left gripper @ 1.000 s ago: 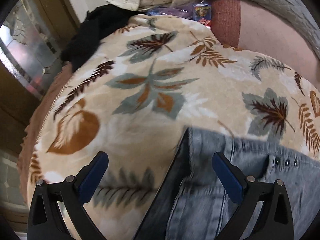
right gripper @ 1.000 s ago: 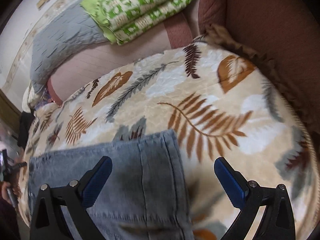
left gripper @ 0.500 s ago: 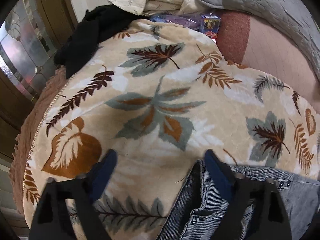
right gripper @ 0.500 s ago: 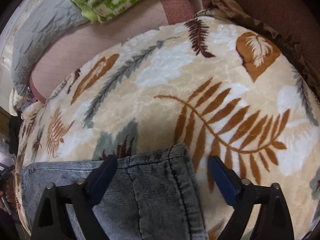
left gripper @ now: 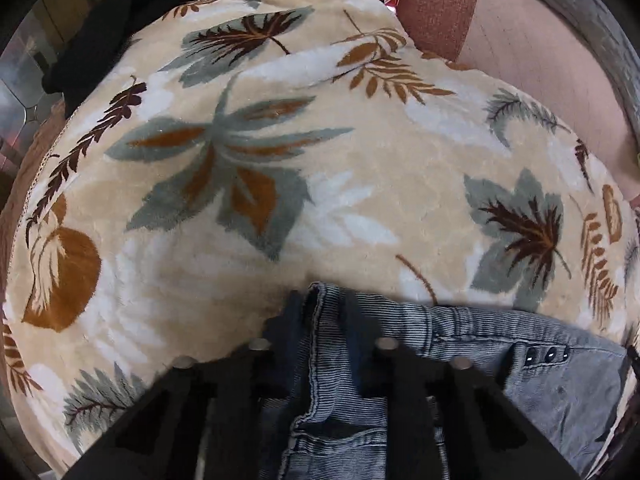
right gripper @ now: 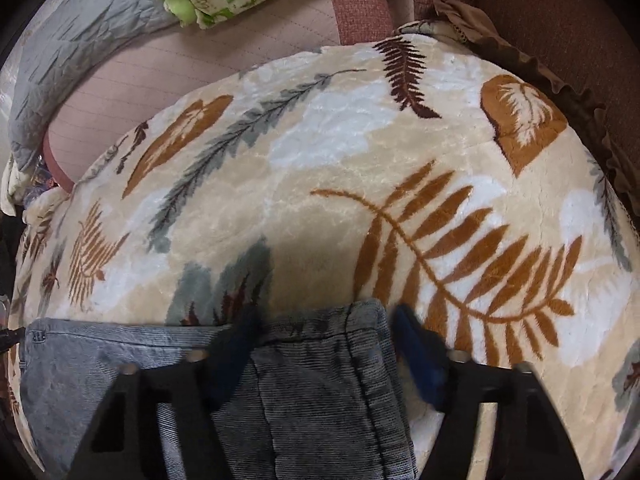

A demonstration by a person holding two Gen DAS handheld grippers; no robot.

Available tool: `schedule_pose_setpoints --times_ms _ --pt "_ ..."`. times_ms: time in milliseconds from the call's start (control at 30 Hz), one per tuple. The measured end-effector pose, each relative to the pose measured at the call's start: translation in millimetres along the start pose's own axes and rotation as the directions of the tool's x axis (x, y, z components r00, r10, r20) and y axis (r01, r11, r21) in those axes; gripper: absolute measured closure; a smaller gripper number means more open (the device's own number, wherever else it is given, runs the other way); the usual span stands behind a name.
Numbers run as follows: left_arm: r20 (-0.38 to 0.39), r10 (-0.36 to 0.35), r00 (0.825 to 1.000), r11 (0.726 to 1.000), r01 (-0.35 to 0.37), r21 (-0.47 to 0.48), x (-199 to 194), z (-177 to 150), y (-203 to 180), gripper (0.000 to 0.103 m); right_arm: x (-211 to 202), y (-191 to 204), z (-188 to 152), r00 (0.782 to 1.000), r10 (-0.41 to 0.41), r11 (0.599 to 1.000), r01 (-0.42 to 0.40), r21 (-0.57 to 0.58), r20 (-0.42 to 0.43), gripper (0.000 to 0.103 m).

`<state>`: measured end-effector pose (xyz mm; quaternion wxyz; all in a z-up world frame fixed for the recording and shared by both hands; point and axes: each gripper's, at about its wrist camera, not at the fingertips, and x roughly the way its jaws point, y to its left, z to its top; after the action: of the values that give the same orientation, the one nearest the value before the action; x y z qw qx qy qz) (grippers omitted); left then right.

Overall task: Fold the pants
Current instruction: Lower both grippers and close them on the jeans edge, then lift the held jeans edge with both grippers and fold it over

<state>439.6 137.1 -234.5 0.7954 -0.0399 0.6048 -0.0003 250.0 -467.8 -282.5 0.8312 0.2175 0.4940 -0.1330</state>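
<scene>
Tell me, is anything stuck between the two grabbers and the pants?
Nothing visible is. The left gripper has just closed and pinches a fold of the pants. The right gripper has just been closing around the pants' other corner, with only denim between its fingers. Beyond lies only the leaf blanket.

My left gripper [left gripper: 324,312] has just closed on the pants [left gripper: 500,364] waistband corner at six o'clock, pinching it over the leaf-print blanket [left gripper: 280,160], black cloth [left gripper: 100,28] at eleven o'clock.

Right gripper [right gripper: 322,332] fingertips blurred; pants [right gripper: 312,400] run off the lower edge.
</scene>
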Motion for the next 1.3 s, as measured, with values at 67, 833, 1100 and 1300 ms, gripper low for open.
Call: schedule_pose_setpoints --times_ms 67,833,1100,1300 --pt "0.013 -0.01 1.0 1.0 0.01 -0.004 -6 -1 1 0.092 -4 -4 1 0.999 0.037 0.999 -0.037 0.02 -0.002 0.072" --pt "0.309 -0.242 0.92 0.968 0.251 0.013 -210 -147 75 0.093 -190 -74 -103 0.938 0.241 0.964 -0.261 0.053 0.249 0.094" --pt "0.21 -0.175 0.962 0.983 0.184 -0.021 -185 -260 107 0.101 -192 -109 -168 0.927 0.367 0.921 -0.374 0.109 0.078 0.092" --pt "0.197 -0.21 0.958 0.963 0.238 -0.131 -173 -278 130 0.101 -156 -91 -142 0.926 0.36 0.907 -0.376 0.191 0.111 0.031"
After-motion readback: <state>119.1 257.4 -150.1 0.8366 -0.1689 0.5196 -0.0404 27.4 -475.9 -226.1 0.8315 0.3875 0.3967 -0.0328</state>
